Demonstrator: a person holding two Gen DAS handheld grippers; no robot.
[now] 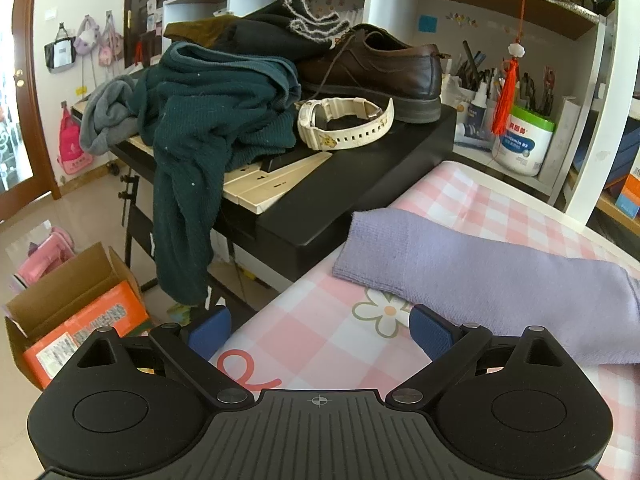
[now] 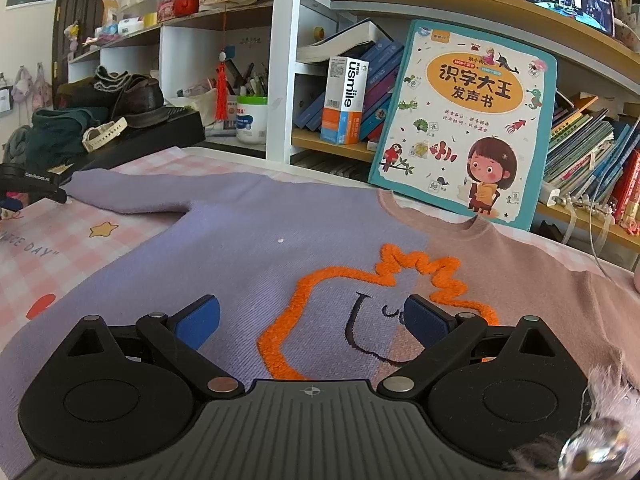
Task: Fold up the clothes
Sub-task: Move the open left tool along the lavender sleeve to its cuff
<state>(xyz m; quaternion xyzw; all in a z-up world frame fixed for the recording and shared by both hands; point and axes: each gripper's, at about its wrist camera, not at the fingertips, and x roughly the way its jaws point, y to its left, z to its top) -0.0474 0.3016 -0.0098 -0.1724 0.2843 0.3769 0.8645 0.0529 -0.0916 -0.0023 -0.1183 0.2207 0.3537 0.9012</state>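
While we are holding the left gripper (image 1: 320, 332) wide apart and empty at the near edge of the checked tablecloth (image 1: 332, 344), the lilac sleeve (image 1: 480, 264) of the sweater is lying flat just beside its right-hand finger (image 1: 432, 336). We are judging that a pinch from this spot could catch the cloth together with the sleeve and drag both. Just past the table edge, a green sweater (image 1: 208, 120), a white watch (image 1: 344, 124) and a brown shoe (image 1: 376, 68) are sitting on a black keyboard (image 1: 360, 184), near enough that a wide swing of the sleeve could sweep into them.

Over on the right wrist view, we are hovering the right gripper (image 2: 312, 320) over the sweater (image 2: 256, 240), spread face up with its orange outline (image 2: 304, 292) between the parted, empty fingers. A picture book (image 2: 464, 120) is leaning at the collar and could topple when we are folding. A fluffy charm (image 2: 568, 440) is dangling near the hem and may snag.
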